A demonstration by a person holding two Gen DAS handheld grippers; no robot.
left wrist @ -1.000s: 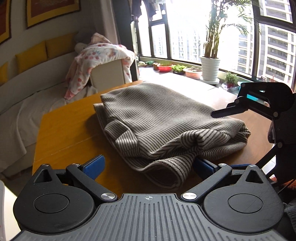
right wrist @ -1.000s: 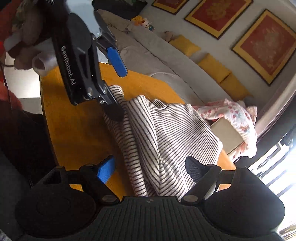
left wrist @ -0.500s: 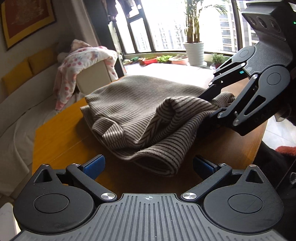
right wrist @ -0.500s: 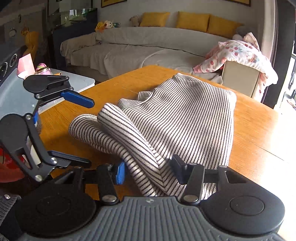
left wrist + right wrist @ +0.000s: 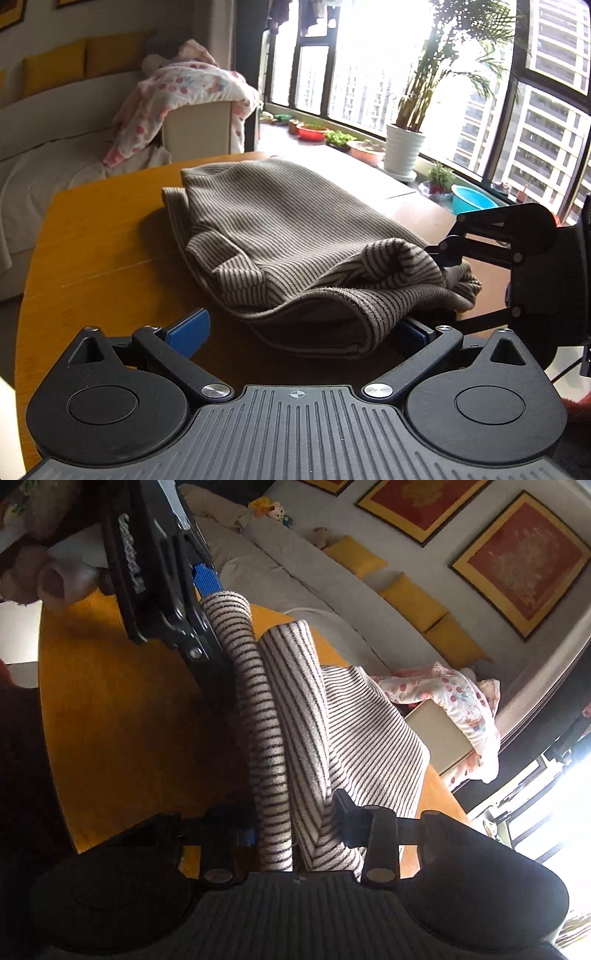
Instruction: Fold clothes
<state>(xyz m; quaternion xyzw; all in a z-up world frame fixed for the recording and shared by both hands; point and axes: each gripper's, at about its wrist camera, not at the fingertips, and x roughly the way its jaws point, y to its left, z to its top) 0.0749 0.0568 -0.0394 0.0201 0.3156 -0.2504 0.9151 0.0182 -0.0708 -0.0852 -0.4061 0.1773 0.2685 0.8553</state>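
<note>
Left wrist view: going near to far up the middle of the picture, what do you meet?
Left gripper → striped garment on the wooden table → white plant pot → window.

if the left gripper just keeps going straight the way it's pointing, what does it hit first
Likely the near rolled hem of the striped sweater, which already sits between the left gripper fingers; depth is hard to judge.

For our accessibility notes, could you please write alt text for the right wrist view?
The right gripper pinches a bunched fold of the striped sweater on the wooden table; the left gripper reaches its far end.
</note>
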